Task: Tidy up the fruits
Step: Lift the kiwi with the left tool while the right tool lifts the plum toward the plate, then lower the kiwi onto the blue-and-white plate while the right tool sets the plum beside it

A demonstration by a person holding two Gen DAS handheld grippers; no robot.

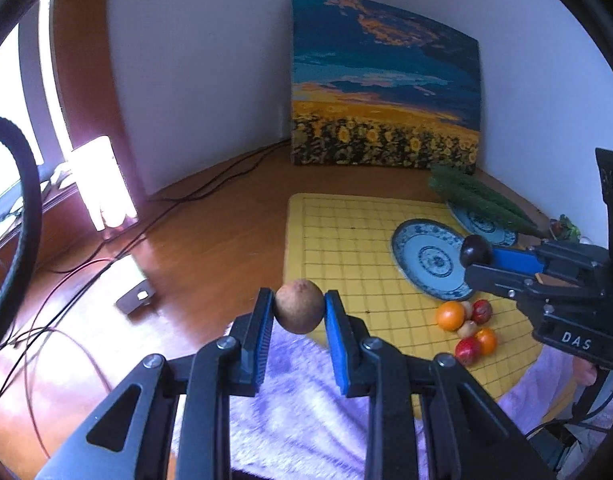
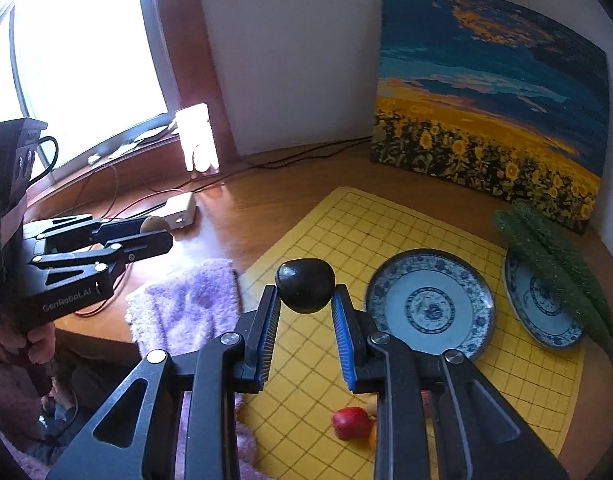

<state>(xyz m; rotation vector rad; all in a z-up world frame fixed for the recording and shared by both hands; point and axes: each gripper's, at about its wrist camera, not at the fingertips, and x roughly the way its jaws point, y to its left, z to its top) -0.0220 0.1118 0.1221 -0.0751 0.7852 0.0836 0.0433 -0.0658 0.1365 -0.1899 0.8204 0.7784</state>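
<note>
1. Two fruits are in the air at once. The left gripper (image 1: 299, 312) pinches a brown round fruit (image 1: 299, 306) between its blue pads, off to the side of the yellow grid mat (image 1: 338, 232).
2. The right gripper (image 2: 305, 300) pinches a dark, near-black fruit (image 2: 305, 285) the same way, poised above the mat near the empty blue-patterned plate (image 2: 430, 306), likely its drop spot.
3. Each fruit sits at the very pad tips, I'd guess so it can be let go cleanly.
4. A small heap of red and orange fruits (image 1: 468, 326) waits on the mat's near edge, just beside that plate.
5. The second plate (image 2: 540, 312) already carries green cucumbers (image 2: 554, 268), so sorting by kind seems the idea.
</note>
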